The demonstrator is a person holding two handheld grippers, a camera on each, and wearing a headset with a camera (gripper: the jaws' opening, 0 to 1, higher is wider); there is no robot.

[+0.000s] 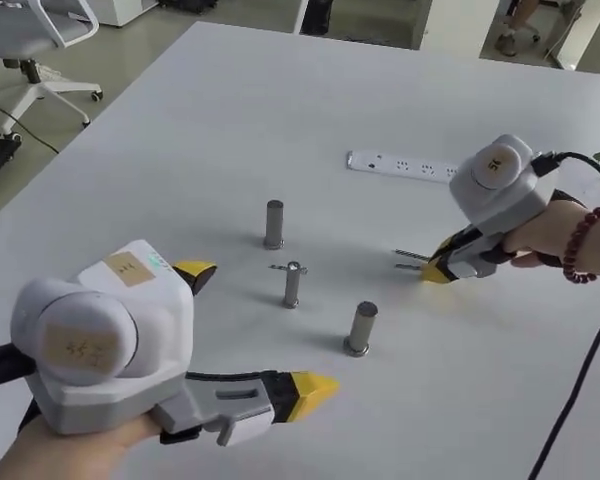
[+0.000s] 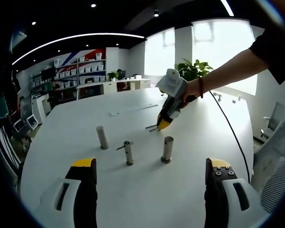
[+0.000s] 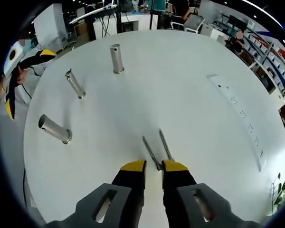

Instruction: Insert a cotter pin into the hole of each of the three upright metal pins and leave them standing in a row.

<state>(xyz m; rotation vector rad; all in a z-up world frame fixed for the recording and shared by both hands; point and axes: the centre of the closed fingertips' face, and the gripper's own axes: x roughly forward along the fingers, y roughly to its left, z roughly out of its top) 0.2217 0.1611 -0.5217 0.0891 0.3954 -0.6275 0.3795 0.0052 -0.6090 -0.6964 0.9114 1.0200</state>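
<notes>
Three metal pins stand upright on the tabletop (image 1: 230,120), in a row from 11 to 5 o'clock in our head view: far pin (image 1: 273,222), middle pin (image 1: 293,285) carrying a cotter pin (image 1: 283,268), near pin (image 1: 361,327). At 3 o'clock, our right tool (image 1: 435,270) pinches a second cotter pin (image 3: 150,151). Our left tool (image 1: 255,328), at 7 o'clock, is spread wide.
</notes>
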